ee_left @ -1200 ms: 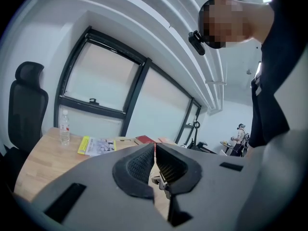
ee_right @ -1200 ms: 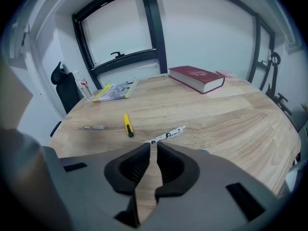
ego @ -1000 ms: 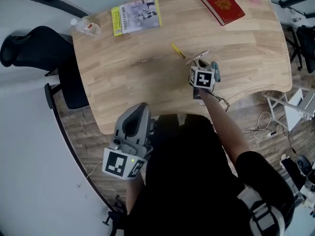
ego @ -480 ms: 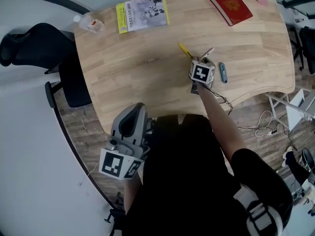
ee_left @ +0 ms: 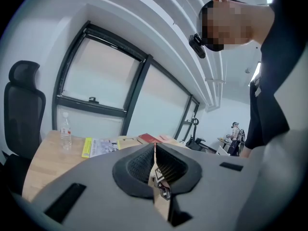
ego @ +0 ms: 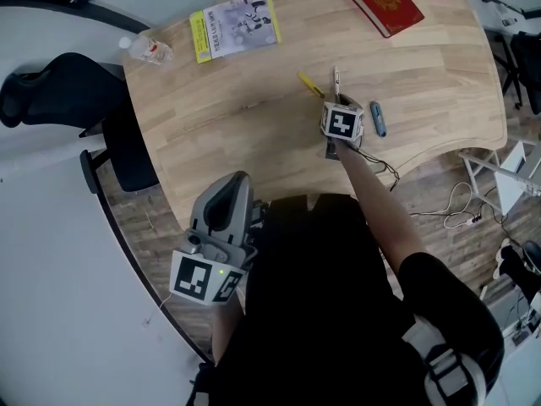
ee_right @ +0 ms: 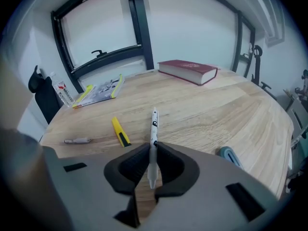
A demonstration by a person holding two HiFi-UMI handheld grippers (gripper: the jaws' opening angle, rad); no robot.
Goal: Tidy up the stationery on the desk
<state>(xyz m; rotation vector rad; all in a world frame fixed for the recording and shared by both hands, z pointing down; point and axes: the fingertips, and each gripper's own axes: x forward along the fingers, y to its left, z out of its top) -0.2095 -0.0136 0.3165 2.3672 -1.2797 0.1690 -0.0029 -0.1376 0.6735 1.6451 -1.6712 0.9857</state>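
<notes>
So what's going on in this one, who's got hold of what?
A person is tidying a wooden desk with a handheld gripper in each hand. The right gripper has its jaws shut on a white pen, held out over the desk. The left gripper is empty, jaws together, held back by the person's body off the desk's near edge. A yellow cutter, a blue-grey cutter, a red book and a booklet lie on the desk.

Right arm reaching far, left tucked near.
Right gripper (ego: 336, 101) pinches a pen (ee_right: 154, 125); left gripper (ego: 228, 194) jaws together.
</notes>
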